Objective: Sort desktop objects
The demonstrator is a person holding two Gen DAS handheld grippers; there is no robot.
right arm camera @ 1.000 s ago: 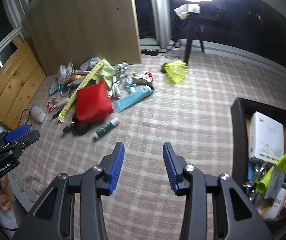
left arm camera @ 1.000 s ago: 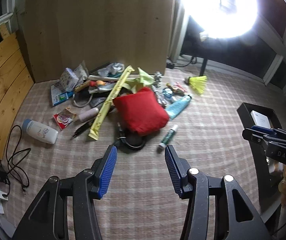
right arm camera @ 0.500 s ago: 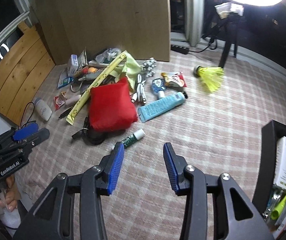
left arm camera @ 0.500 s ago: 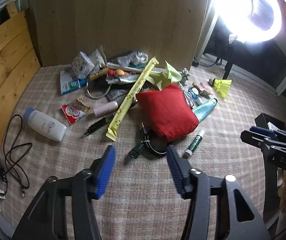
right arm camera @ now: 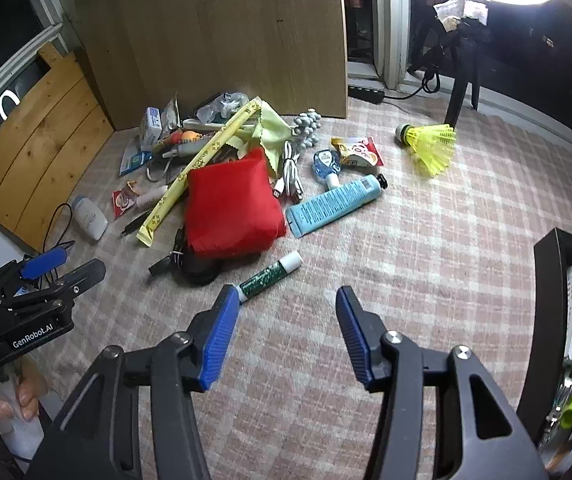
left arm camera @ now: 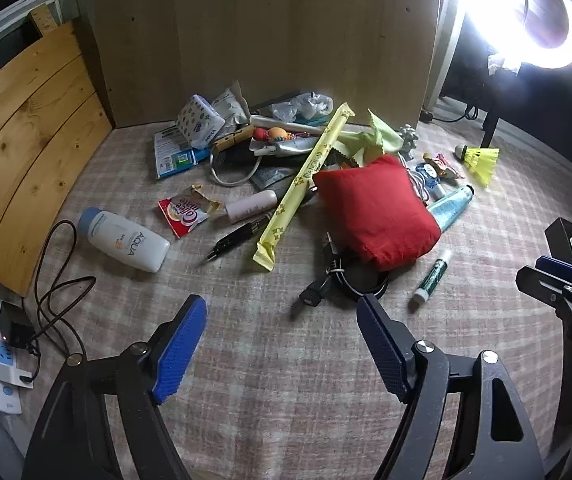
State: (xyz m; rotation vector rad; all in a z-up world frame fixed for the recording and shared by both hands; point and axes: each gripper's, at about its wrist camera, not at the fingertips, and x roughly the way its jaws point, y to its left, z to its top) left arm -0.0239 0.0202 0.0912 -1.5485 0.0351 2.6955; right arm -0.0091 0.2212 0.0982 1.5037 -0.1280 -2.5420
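A heap of small objects lies on the checked cloth. A red pouch [left arm camera: 373, 210] [right arm camera: 232, 210] sits in its middle over a coiled black cable [left arm camera: 341, 276]. A green glue stick [right arm camera: 270, 276] [left arm camera: 433, 276] lies just in front of it. A blue tube [right arm camera: 335, 204], a long yellow packet [left arm camera: 303, 176], a white Aqua bottle [left arm camera: 124, 240] and a yellow shuttlecock [right arm camera: 431, 142] lie around. My left gripper [left arm camera: 282, 340] is open and empty, short of the cable. My right gripper [right arm camera: 287, 334] is open and empty, its left fingertip beside the glue stick.
A black box [right arm camera: 545, 320] with sorted items stands at the right edge. A wooden board [left arm camera: 262, 32] stands behind the heap and a plank panel [left arm camera: 26, 128] at the left. A power strip with a black cord [left arm camera: 6, 356] lies at the near left. A ring light [left arm camera: 525, 8] glares at the back right.
Both grippers have moved forward and left toward the heap. The objects look nearer, and the right gripper's left fingertip now reaches the glue stick. Both stay open.
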